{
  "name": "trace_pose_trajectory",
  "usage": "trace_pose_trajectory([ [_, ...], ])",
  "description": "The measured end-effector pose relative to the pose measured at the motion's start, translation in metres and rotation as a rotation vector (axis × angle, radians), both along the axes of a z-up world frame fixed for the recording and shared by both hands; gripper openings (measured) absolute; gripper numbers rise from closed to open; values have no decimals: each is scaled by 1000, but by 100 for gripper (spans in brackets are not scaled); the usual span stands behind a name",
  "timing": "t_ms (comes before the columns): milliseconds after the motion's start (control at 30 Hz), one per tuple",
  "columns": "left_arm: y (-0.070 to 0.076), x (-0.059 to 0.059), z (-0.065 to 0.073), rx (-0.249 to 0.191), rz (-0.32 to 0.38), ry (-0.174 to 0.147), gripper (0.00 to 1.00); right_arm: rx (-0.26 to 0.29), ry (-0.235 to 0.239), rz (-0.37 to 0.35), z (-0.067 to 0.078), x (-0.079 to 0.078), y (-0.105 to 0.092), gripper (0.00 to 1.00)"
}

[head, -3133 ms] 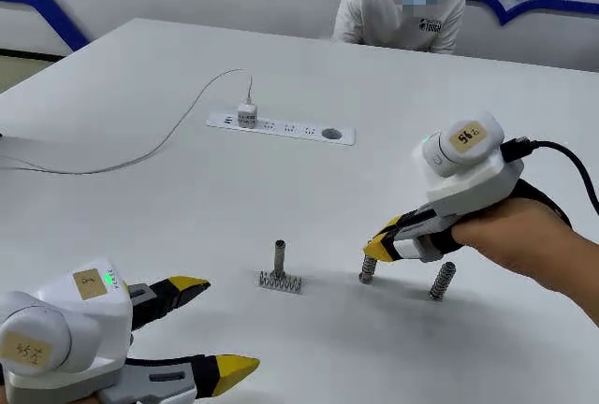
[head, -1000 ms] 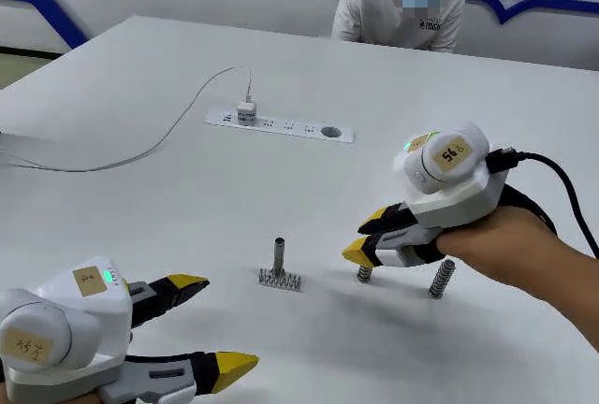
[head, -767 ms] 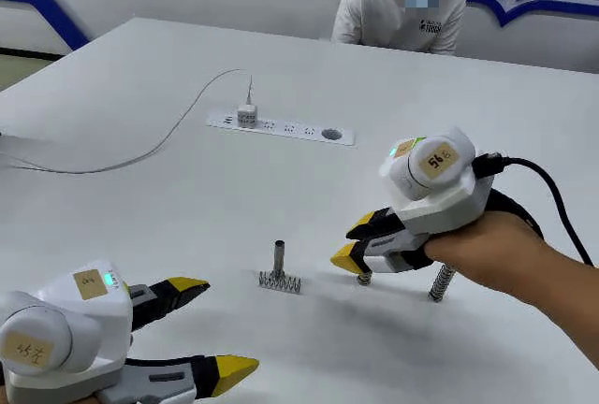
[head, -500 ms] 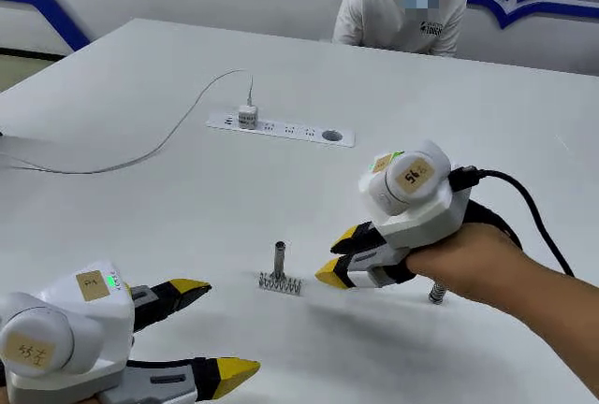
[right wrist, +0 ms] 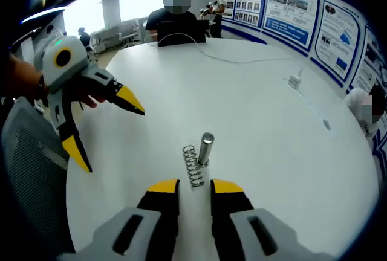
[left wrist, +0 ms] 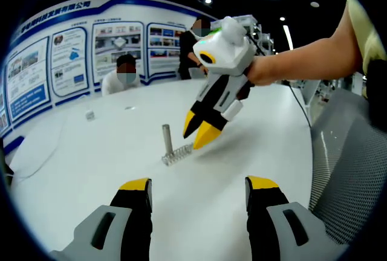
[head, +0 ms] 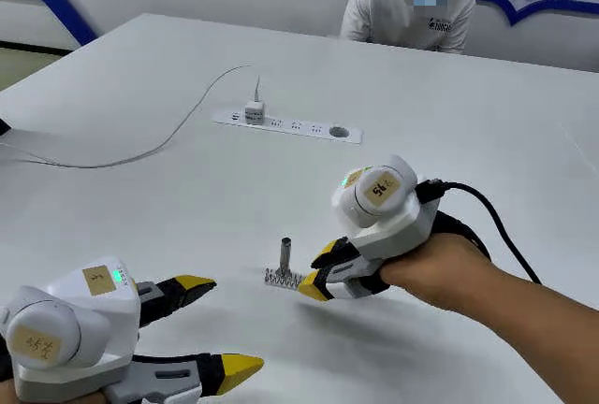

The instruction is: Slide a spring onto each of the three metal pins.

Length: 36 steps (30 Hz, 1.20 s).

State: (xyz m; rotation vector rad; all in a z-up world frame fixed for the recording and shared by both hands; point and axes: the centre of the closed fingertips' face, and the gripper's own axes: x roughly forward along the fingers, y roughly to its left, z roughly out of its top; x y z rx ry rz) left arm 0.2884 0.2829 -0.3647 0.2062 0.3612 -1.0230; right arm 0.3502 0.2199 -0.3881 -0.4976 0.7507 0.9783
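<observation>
On a white table (head: pixel 140 189), a short silver coil spring (head: pixel 281 279) lies on its side at the foot of a slim grey metal pin (head: pixel 285 252). The pin stands upright with its shaft bare. The spring's open wire turns are plain to see, and it is roughly as long as the pin is tall. It runs close past the pin's base; whether the two touch cannot be told.

The right gripper (head: pixel 316 271), held in a person's hand, dips its yellow-tipped jaws toward the tabletop with only a narrow gap between them. The right gripper view shows the spring's near end just ahead of that gap, with the pin a little farther on and slightly to the right.

The left gripper (head: pixel 225 323) sits low at the near edge of the head view, its jaws spread wide and well apart from the spring. It faces the pin and spring, which show ahead between its tips in the left gripper view.

Farther back on the table lie a white power strip (head: pixel 285 126) with a plugged-in charger (head: pixel 254 111) and a trailing cable (head: pixel 168 142). A person in white (head: pixel 407 11) sits at the far side.
</observation>
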Motion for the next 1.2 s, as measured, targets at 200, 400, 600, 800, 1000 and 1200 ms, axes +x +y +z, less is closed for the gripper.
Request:
trace_pose_trajectory([
  [200,1,1,0,2,4,1,64,-8,-1,12,-5,4,1,20],
  [400,3,2,-1,4,9,1,64,-12,7,25,-11,4,3,18],
  [600,4,1,-1,5,12,3,63,-17,9,34,-14,5,4,17],
  [800,4,2,0,7,12,2,63,-13,10,35,-16,7,4,15],
  [1000,5,2,0,10,13,1,63,-7,26,35,-17,2,5,12],
  [1200,4,2,0,11,9,0,63,-14,35,51,-17,-5,5,12],
])
